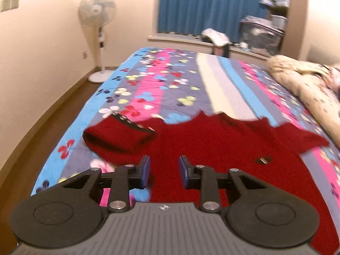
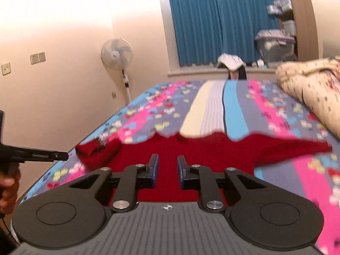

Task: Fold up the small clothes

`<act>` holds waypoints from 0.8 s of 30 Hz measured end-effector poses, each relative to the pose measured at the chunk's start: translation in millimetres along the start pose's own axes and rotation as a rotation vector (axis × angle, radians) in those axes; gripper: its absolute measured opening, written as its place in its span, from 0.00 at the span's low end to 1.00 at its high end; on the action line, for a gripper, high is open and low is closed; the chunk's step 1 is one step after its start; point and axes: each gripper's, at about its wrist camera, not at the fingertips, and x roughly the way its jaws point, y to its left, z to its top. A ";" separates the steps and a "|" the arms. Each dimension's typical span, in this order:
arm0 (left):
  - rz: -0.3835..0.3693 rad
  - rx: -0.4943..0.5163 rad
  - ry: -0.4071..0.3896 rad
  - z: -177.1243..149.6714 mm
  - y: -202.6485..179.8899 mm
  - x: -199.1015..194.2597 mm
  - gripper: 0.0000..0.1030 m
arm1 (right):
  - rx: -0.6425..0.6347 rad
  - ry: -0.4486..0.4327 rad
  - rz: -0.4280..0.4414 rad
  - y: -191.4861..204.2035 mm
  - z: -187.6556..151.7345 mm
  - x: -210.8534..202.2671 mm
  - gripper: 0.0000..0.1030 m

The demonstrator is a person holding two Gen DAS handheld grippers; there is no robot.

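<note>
Nearest the left wrist camera, the left gripper (image 1: 164,171), black jointed arms ending in blue pads, hangs above a dark red knitted garment (image 1: 212,148); its jaws stand partly apart with only air between the pads, which press on nothing. In the right wrist view the right gripper (image 2: 167,171), of the same build, shows a narrower gap, also empty and clear of the knit. At that view's left edge the side of the left gripper (image 2: 34,155) juts in, held by a hand (image 2: 8,189) that is largely cut off by the frame. The ribbed garment lies spread flat at the near edge of the bed, under both grippers; its left sleeve (image 1: 119,136) is folded over into a thick roll towards the bed's left edge, with a dark trim too blurred to read, and its right sleeve (image 1: 297,140) stretches out flat. A small dark mark (image 1: 263,160) on the knit cannot be made out. Its near hem is hidden behind the gripper bodies. Beneath lies a quilted bedspread (image 1: 170,80), striped blue, pink, grey and cream with butterfly prints. A rumpled cream duvet (image 1: 308,80) is heaped along the bed's right edge. Beyond stand a white pedestal fan (image 1: 97,10) by the left wall, blue pleated curtains (image 1: 212,4) and cluttered, blurred shelves (image 1: 276,4).
</note>
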 end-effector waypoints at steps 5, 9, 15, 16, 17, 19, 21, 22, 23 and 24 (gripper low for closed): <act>0.004 -0.060 0.008 8.4 25.7 58.3 0.32 | -0.052 0.008 0.077 -2.9 37.1 58.5 0.28; 0.060 -0.058 0.054 6.1 33.0 99.0 0.35 | -0.043 0.004 0.109 -8.7 23.4 103.1 0.29; 0.095 -0.032 0.091 6.4 38.1 138.4 0.37 | 0.010 0.122 0.107 -14.5 -11.2 158.2 0.30; 0.088 -0.035 0.099 6.2 37.7 142.6 0.42 | 0.005 0.140 0.103 -13.7 -13.8 163.8 0.30; 0.082 -0.027 0.109 6.0 37.1 147.1 0.42 | 0.009 0.152 0.107 -13.6 -15.7 169.7 0.30; 0.113 0.001 0.118 5.4 35.3 153.3 0.37 | 0.032 0.169 0.122 -13.1 -18.7 179.0 0.30; 0.101 -0.015 0.133 7.2 39.5 156.9 0.16 | 0.054 0.183 0.135 -12.1 -23.6 185.0 0.30; 0.087 -0.032 0.140 8.3 41.6 156.9 0.03 | 0.064 0.190 0.141 -11.6 -25.4 184.8 0.31; 0.087 -0.048 0.142 10.2 42.6 155.1 0.03 | 0.074 0.197 0.151 -11.6 -26.8 187.0 0.31; 0.090 -0.053 0.138 12.3 41.2 152.1 0.02 | 0.084 0.202 0.165 -11.8 -27.1 188.2 0.31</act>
